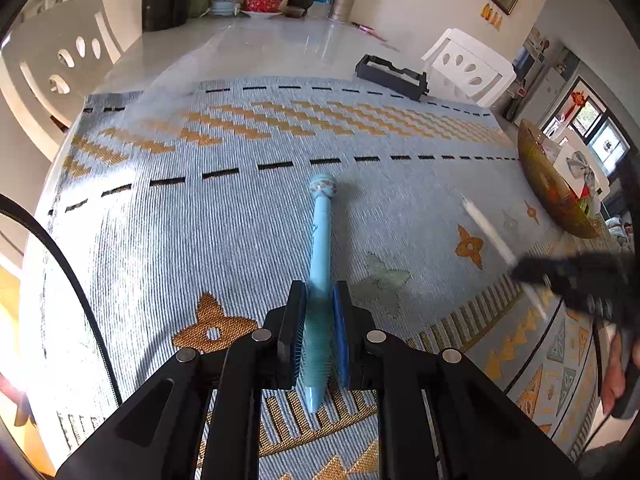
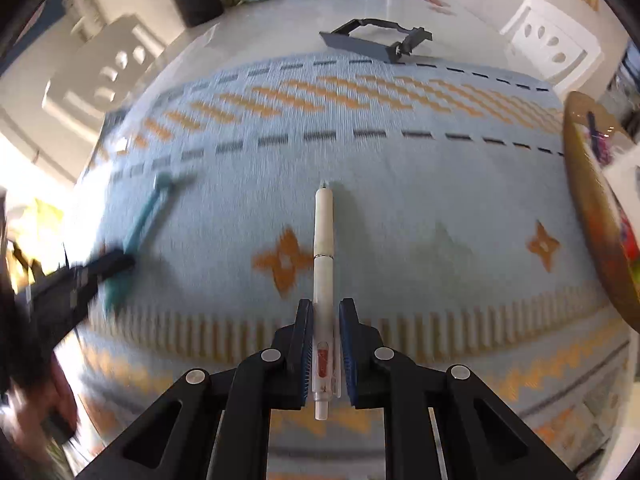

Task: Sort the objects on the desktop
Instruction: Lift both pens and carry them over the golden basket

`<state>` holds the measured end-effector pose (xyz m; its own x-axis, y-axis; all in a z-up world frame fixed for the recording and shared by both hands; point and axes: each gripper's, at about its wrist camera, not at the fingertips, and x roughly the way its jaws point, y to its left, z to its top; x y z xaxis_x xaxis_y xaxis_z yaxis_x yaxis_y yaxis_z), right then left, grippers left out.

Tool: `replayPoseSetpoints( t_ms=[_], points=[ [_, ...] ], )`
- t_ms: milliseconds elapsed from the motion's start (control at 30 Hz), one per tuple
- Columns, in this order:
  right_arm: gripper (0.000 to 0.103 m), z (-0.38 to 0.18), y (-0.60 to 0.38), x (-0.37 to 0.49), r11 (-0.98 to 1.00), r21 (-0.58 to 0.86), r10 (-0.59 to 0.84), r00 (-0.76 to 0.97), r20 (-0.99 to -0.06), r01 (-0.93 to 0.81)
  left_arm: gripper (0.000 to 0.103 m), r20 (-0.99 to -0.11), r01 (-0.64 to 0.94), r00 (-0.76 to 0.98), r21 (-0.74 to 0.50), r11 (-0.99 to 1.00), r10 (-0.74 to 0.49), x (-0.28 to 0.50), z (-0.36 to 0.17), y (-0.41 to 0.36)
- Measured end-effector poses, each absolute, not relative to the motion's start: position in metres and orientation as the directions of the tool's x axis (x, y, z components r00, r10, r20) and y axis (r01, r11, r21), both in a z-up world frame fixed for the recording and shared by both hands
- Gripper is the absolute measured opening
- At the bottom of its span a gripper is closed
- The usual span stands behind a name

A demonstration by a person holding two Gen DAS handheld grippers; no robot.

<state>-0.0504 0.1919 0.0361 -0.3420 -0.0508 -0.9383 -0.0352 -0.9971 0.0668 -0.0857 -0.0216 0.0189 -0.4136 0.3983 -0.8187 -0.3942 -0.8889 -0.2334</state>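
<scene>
Holding two light, stiff pens above the woven mat [image 1: 168,240] on the tabletop: my left tool [image 1: 318,334] pinches the blue pen [image 1: 320,248] near its tip, my right tool [image 2: 325,346] clamps the slippery white pen [image 2: 323,240] by its clip end; both are best gripped mid-barrel.

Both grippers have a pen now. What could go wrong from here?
1. The left gripper pinches the blue pen near its tip, so the long ball-topped end may swing or slip.
2. The right gripper holds the white pen near its clicker end; it could pivot likewise.
3. The dark tray is far across the mat; the pens may cross on the way.
</scene>
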Motion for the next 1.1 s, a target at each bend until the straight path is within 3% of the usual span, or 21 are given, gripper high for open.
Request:
replayPoseSetpoints(
  t_ms=[100, 167, 300, 500, 667, 733, 833, 867, 1100],
  points=[
    [0.013, 0.033, 0.193, -0.030, -1.000, 0.027, -0.028, -0.336, -0.941, 0.007, 0.025, -0.814, -0.393, -0.403, -0.258, -0.882, 0.418, -0.086, 0.019, -0.021],
    [0.027, 0.028, 0.193, -0.028, -0.999, 0.031, -0.034, -0.310, -0.950, 0.013, 0.028, -0.818, -0.389, -0.396, -0.261, -0.884, 0.416, -0.086, 0.020, -0.019],
    [0.038, 0.030, 0.197, -0.032, -0.993, 0.116, -0.103, -0.308, -0.946, -0.024, 0.029, -0.819, -0.377, -0.411, -0.248, -0.893, 0.401, -0.089, 0.026, -0.016],
    [0.038, 0.025, 0.192, -0.043, -0.995, 0.082, -0.061, -0.326, -0.943, -0.052, 0.032, -0.831, -0.384, -0.420, -0.202, -0.901, 0.365, -0.099, 0.024, -0.011],
    [0.038, 0.021, 0.187, -0.041, -0.998, 0.033, -0.009, -0.355, -0.935, -0.060, 0.032, -0.829, -0.432, -0.471, -0.080, -0.898, 0.301, -0.088, 0.020, 0.003],
    [0.034, 0.021, 0.185, -0.038, -0.999, 0.010, 0.009, -0.368, -0.930, -0.049, 0.026, -0.823, -0.460, -0.488, -0.041, -0.887, 0.291, -0.082, 0.020, 0.008],
    [0.012, 0.022, 0.186, -0.037, -0.999, 0.020, -0.001, -0.369, -0.929, -0.048, 0.012, -0.820, -0.495, -0.479, -0.043, -0.868, 0.314, -0.077, 0.022, 0.012],
    [0.010, 0.022, 0.188, -0.037, -0.998, 0.029, -0.006, -0.365, -0.931, -0.056, 0.012, -0.820, -0.491, -0.476, -0.053, -0.869, 0.319, -0.076, 0.023, 0.013],
    [0.010, 0.036, 0.223, -0.017, -0.962, 0.200, -0.117, -0.377, -0.919, -0.188, 0.011, -0.786, -0.521, -0.462, -0.134, -0.843, 0.410, -0.064, 0.047, 0.024]
  ],
)
